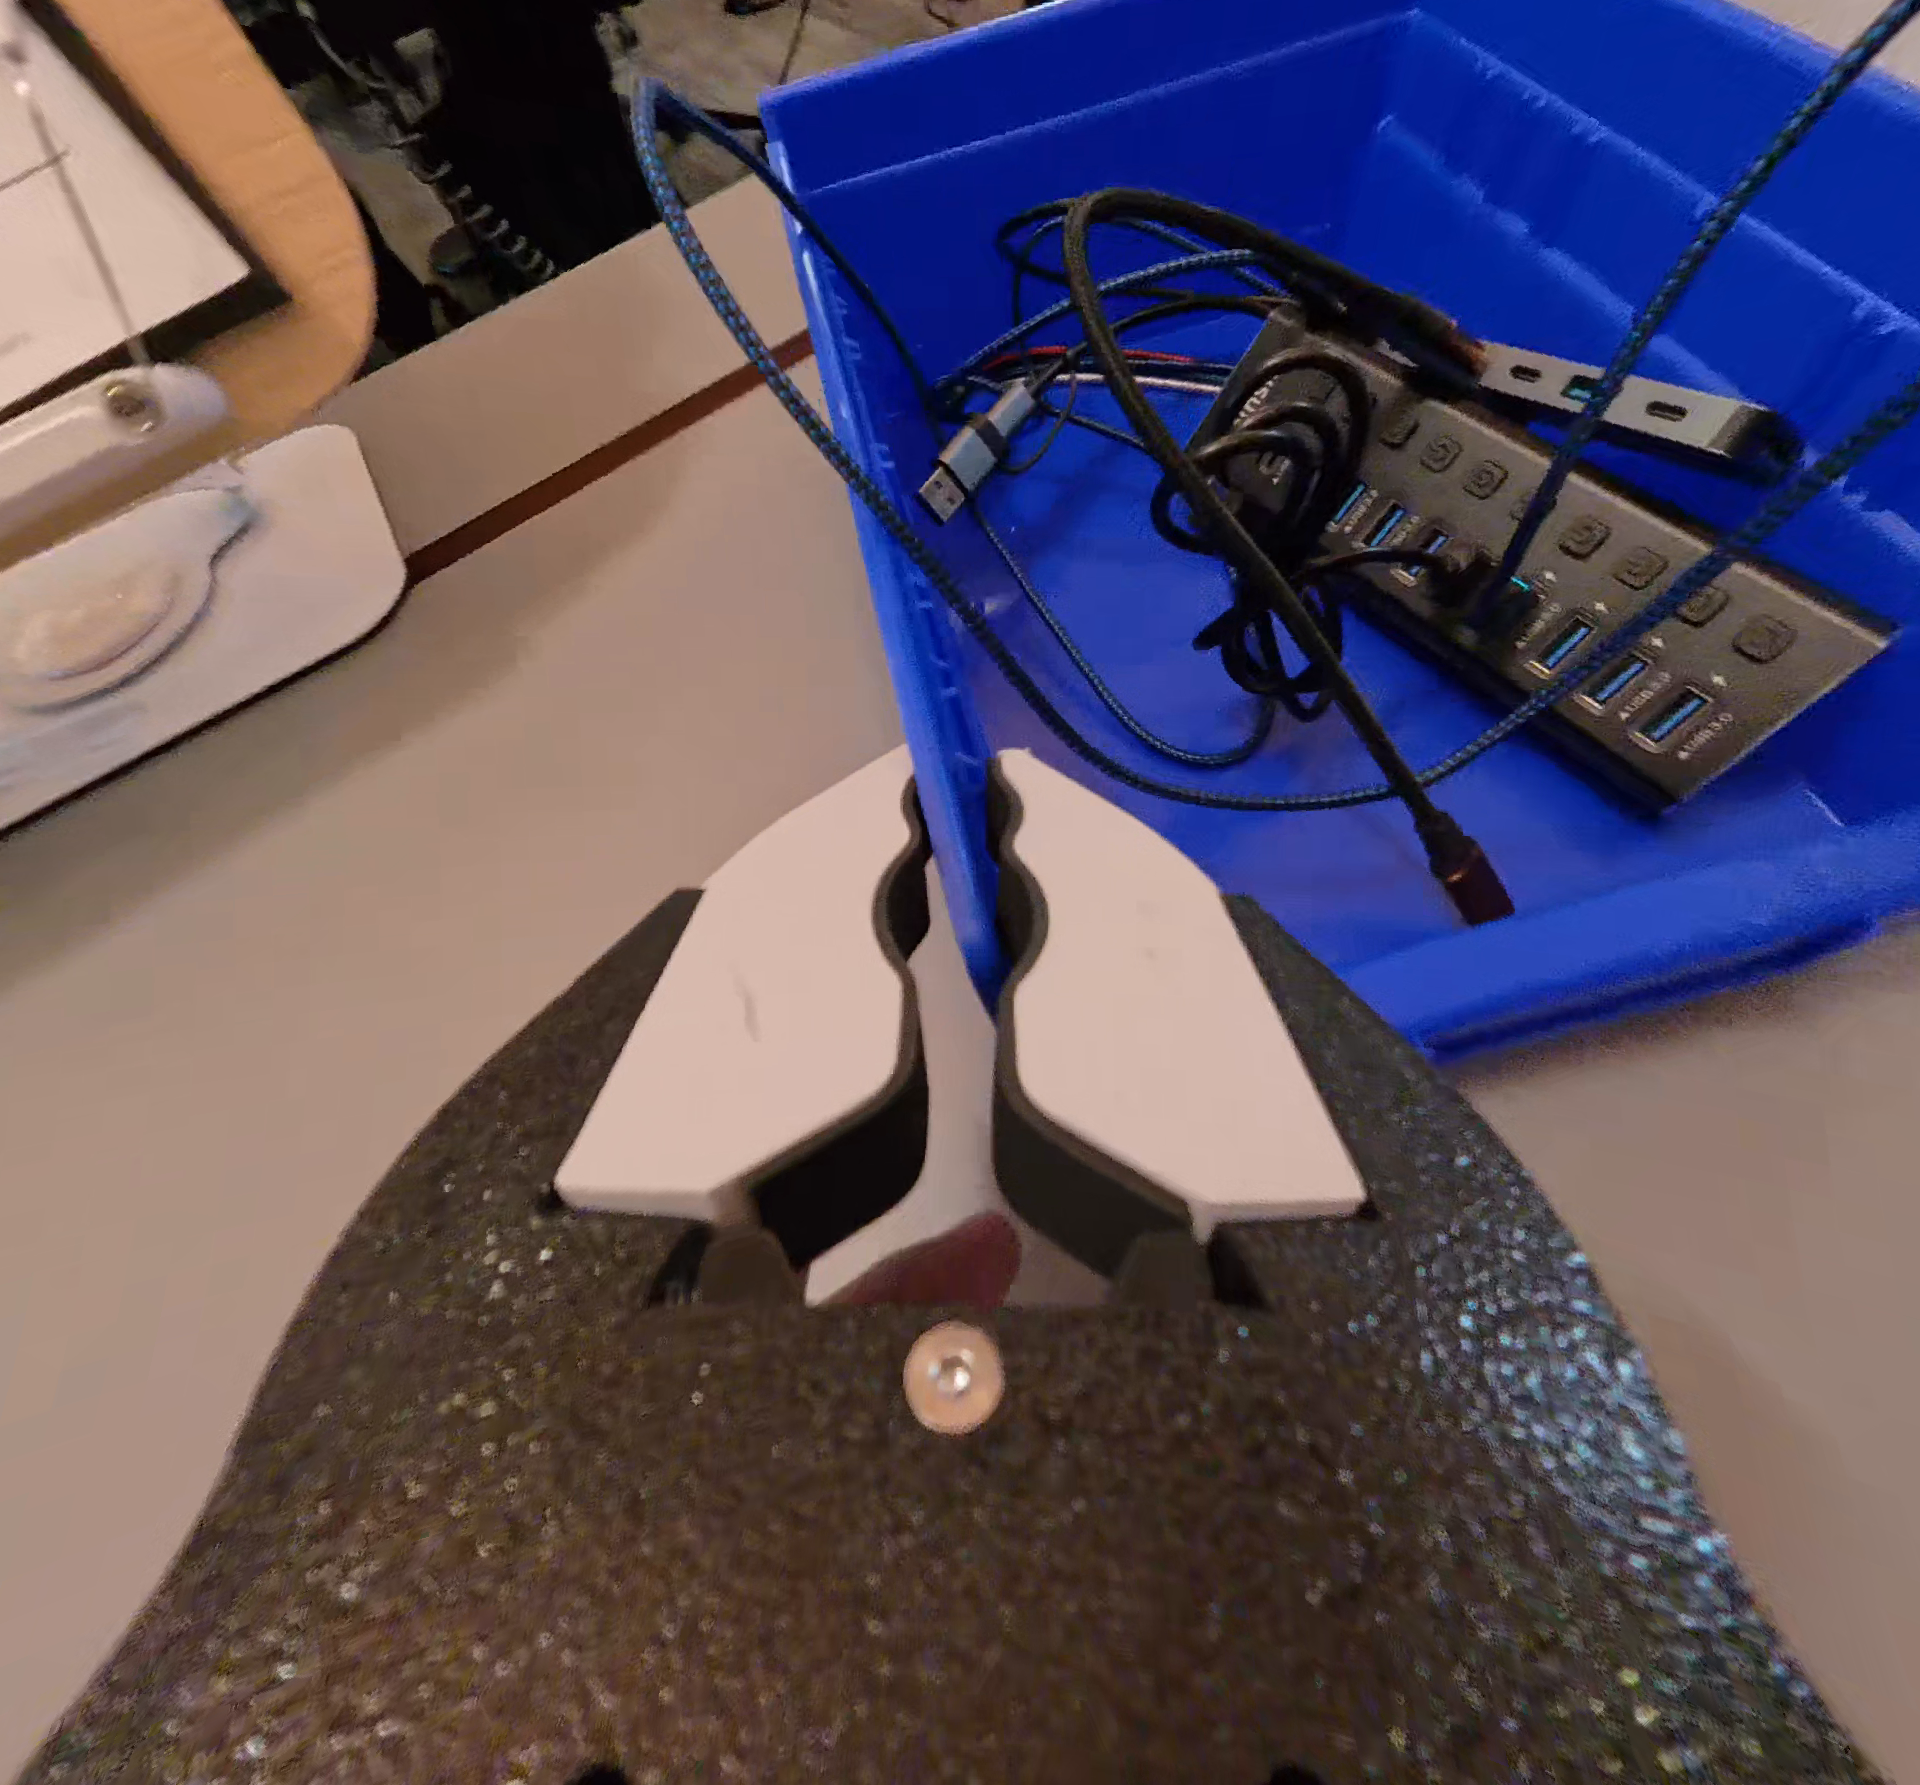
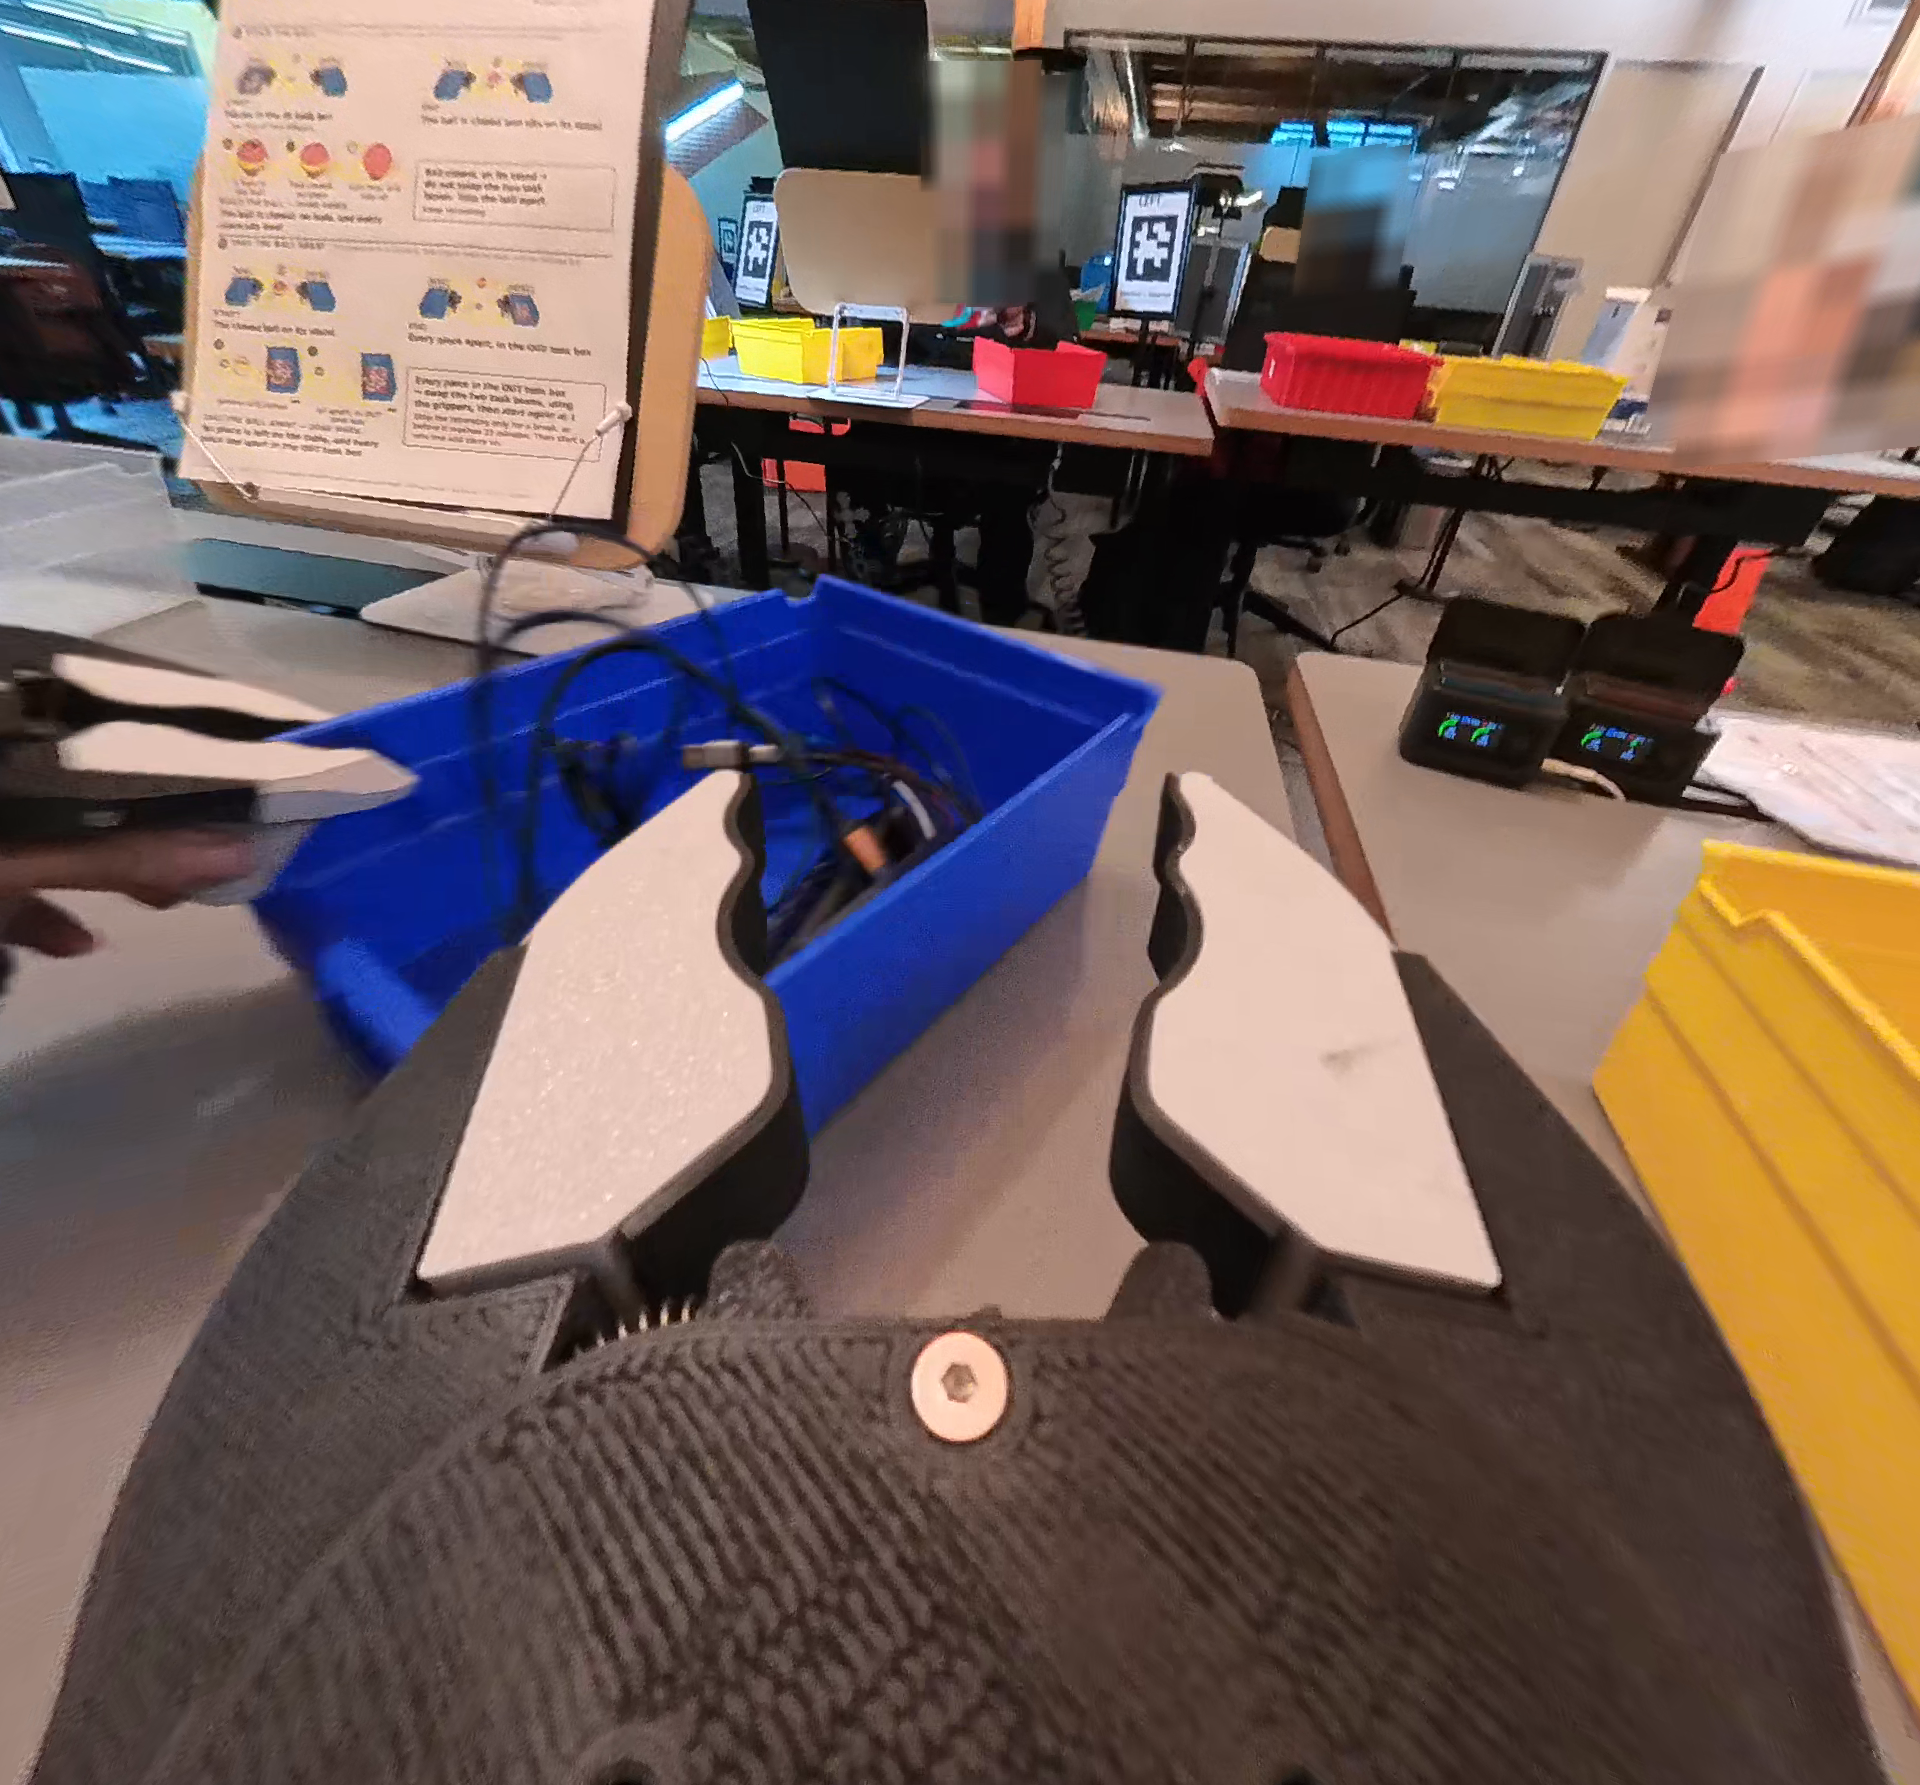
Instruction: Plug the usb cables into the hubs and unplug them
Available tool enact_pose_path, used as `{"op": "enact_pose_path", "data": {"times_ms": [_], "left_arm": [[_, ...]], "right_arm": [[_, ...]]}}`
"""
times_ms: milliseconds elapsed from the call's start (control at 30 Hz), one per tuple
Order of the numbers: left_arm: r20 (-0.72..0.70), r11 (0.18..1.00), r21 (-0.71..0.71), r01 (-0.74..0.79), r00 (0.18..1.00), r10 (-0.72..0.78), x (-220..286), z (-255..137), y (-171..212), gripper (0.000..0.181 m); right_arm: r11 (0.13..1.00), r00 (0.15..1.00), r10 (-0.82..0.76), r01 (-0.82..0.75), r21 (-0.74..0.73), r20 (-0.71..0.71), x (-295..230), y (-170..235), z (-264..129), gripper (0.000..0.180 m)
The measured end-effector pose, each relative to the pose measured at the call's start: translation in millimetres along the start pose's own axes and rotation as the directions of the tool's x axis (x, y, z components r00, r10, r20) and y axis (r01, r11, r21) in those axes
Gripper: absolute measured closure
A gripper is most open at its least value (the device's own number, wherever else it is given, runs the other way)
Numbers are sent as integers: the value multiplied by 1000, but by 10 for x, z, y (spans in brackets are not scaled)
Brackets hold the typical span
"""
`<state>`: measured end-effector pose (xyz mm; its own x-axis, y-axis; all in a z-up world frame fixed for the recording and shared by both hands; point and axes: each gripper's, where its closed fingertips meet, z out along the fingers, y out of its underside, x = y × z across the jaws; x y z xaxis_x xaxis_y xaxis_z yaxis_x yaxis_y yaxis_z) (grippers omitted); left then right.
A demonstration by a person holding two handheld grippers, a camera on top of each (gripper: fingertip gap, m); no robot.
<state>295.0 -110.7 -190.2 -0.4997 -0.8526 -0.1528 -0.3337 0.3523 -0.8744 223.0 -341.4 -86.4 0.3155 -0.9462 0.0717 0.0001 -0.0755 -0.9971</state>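
Bin (image 1: pixel 935 696) wall clamped by L gripper (image 1: pixel 961 800); R gripper (image 2: pixel 956 800) jaws apart over bare grey desk (image 2: pixel 1195 904), yellow bin (image 2: pixel 1766 1112) just right.

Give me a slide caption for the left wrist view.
Left gripper clamps the blue bin's wall; inside lie tangled cables and black USB hubs.

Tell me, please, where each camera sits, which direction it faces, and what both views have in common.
Left wrist view: on the left gripper, looking down into the blue plastic bin; its fingers clamp the bin's wall.
Right wrist view: on the right gripper, jaws open, facing level across the grey table toward the room; a hand shows at left.
Shared: the blue bin, its tangled cables, and the left gripper.
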Motion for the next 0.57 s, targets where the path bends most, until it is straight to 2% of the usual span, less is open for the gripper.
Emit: {"op": "enact_pose_path", "data": {"times_ms": [167,267,400,467,567], "left_arm": [[-95,998,1,-65,993,65,-397,-897,536,174],[-145,999,-27,-32,989,27,-735,-1496,922,175],[-165,994,-111,11,986,-30,-1252,-2388,1488,175],[-124,987,-163,10,992,-30,-1528,-2869,1791,175],[-41,967,-223,124,990,-136,-1923,-3583,2239,176]], "right_arm": [[999,995,-50,50,2,83,-318,-108,53,104],[999,985,-47,43,27,167,-743,-215,181,102],[1000,944,13,-16,8,330,-1589,-242,432,100],[999,914,48,-40,-28,403,-2065,-208,623,97],[998,865,63,-48,-43,498,-2891,-240,987,91]]}}
